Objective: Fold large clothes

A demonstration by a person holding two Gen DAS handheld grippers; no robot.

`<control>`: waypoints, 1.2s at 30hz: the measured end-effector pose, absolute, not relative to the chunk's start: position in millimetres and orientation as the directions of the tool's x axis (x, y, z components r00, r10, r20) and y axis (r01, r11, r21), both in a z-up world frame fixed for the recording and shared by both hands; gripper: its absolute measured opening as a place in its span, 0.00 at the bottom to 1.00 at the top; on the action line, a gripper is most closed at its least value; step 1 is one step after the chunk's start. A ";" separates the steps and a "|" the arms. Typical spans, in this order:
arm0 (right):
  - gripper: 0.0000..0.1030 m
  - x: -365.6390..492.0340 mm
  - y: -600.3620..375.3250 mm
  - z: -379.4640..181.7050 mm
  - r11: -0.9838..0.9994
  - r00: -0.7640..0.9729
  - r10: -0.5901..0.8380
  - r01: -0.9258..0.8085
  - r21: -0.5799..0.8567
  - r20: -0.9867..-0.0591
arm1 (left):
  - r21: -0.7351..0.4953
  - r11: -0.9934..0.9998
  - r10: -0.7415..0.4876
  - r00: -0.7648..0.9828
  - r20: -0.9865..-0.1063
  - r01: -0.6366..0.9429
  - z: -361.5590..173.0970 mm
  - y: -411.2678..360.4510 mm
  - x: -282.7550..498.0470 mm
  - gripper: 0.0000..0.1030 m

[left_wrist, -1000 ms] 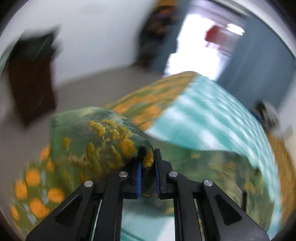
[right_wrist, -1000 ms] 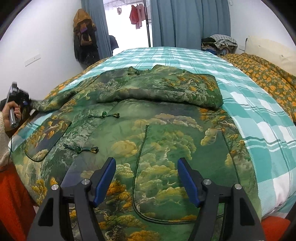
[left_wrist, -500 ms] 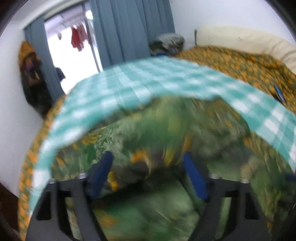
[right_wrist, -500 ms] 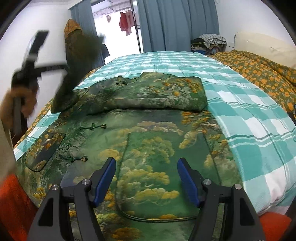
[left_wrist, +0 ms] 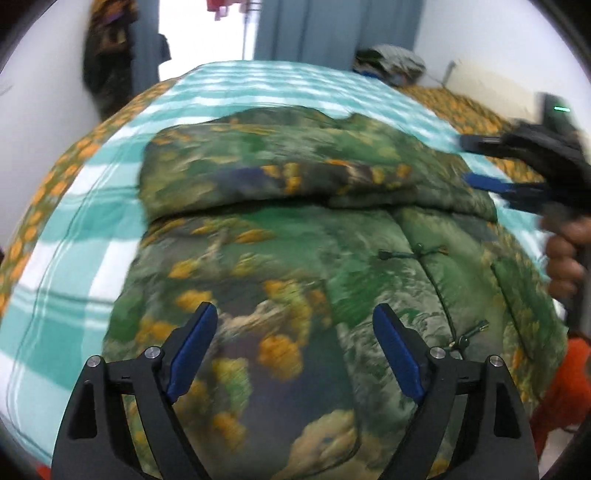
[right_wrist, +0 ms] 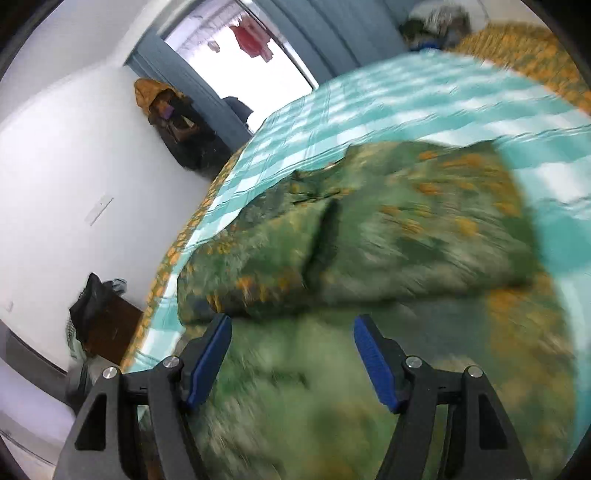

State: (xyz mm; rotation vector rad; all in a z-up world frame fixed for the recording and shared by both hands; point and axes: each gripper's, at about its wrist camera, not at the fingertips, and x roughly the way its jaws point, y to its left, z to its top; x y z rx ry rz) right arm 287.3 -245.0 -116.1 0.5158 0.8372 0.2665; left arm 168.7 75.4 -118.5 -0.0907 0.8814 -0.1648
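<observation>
Jaws wide over the green coat

Coat [left_wrist: 295, 258] of green fabric with orange and yellow print lies spread on the bed, on a teal-and-white checked sheet [left_wrist: 92, 206]. Both views are blurred, so fine detail of the cloth is hard to read.

From the left wrist camera, the left gripper [left_wrist: 293, 354] stands with its jaws wide apart and nothing between the blue pads. The coat fills the gap between them and runs on toward 12 o'clock, where a folded sleeve or upper part [left_wrist: 280, 170] lies across the body as a thick band. Dark cord fastenings [left_wrist: 417, 253] sit on the coat front toward 2 o'clock. At 3 o'clock the right gripper [left_wrist: 491, 162] reaches in from the edge, held by a hand [left_wrist: 565, 258]; it is above the coat's far side near the sheet, jaws parted.

From the right wrist camera, the right gripper [right_wrist: 291, 354] also has its jaws wide, empty. Coat cloth lies directly beyond and beneath the gap, with the folded band [right_wrist: 369, 229] running from 10 o'clock toward 2 o'clock. Whether the pads touch the fabric cannot be told through the blur.

An orange-patterned cover [left_wrist: 44, 192] edges the sheet at 9 o'clock, and blue curtains [right_wrist: 314, 33] hang at 12 o'clock.
</observation>
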 end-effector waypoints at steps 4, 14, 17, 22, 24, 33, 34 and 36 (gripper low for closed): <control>0.68 343.8 -217.5 -156.3 0.840 0.509 0.448 0.042 0.540 -0.735 | -0.175 0.982 -0.181 0.615 -0.768 0.070 -127.4 88.8 160.2 0.85; 0.18 363.0 -191.9 -114.3 0.923 0.620 0.331 -0.055 0.382 -0.711 | -0.231 0.973 -0.201 0.600 -0.775 0.027 -137.2 99.8 155.7 0.85; 0.18 378.4 -202.3 -109.9 0.927 0.640 0.304 -0.027 0.374 -0.706 | -0.223 0.974 -0.200 0.597 -0.777 0.035 -133.3 94.1 156.7 0.85; 0.36 385.3 -208.4 -170.9 0.949 0.511 0.243 0.051 0.311 -0.824 | -0.230 0.972 -0.211 0.592 -0.778 0.044 -119.1 90.3 161.2 0.85; 0.41 368.6 -214.0 -170.9 0.945 0.550 0.256 0.029 0.325 -0.795 | -0.234 0.971 -0.218 0.600 -0.770 0.053 -109.4 90.8 163.2 0.85; 0.50 346.6 -212.4 -96.9 0.985 0.745 0.163 -0.090 0.146 -0.647 | -0.253 0.967 -0.209 0.652 -0.729 0.027 -47.6 110.1 231.9 0.92; 0.50 349.9 -212.4 -91.0 0.984 0.751 0.170 -0.102 0.143 -0.638 | -0.261 0.965 -0.211 0.653 -0.727 0.022 -47.0 113.8 242.6 0.92; 0.50 361.7 -202.6 -84.1 0.977 0.744 0.212 -0.154 0.147 -0.633 | -0.277 0.961 -0.212 0.672 -0.709 0.010 -47.9 120.8 279.1 0.92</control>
